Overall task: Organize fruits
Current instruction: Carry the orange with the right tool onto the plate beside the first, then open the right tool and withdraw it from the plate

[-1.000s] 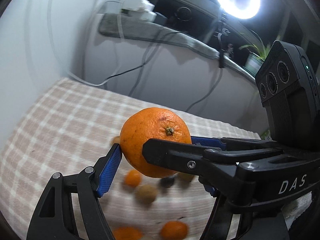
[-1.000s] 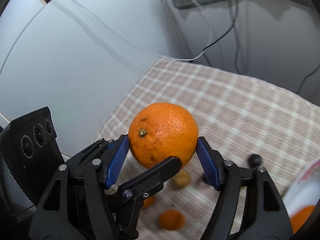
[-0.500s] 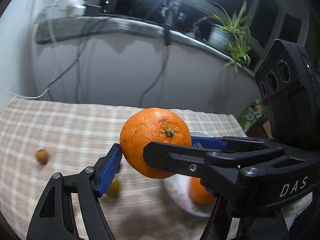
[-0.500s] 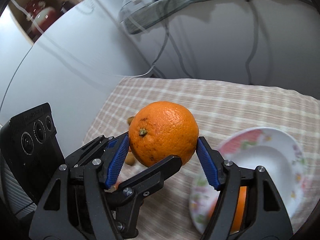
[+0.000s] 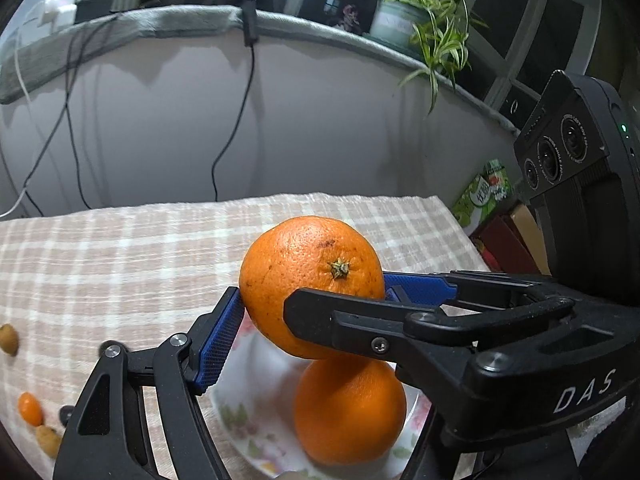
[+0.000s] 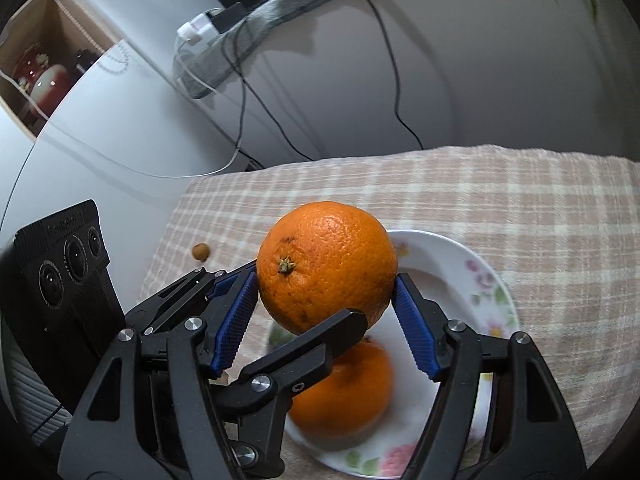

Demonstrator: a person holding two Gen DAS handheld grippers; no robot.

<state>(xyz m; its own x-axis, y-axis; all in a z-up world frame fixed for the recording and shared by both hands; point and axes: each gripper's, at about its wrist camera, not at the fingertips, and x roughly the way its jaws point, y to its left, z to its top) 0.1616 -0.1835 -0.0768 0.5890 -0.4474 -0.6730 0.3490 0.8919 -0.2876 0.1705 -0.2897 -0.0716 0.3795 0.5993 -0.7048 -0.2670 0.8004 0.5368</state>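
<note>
Right-wrist view: my hand-held gripper point(image 6: 326, 312) grips an orange point(image 6: 327, 266) over the floral plate point(image 6: 498, 280), one orange point(image 6: 340, 392) already plated, small fruits point(image 5: 30, 408) left.

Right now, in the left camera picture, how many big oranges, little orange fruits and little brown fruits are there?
Big oranges: 2, the held orange and the orange on the plate
Little orange fruits: 1
Little brown fruits: 2
Total: 5
</note>
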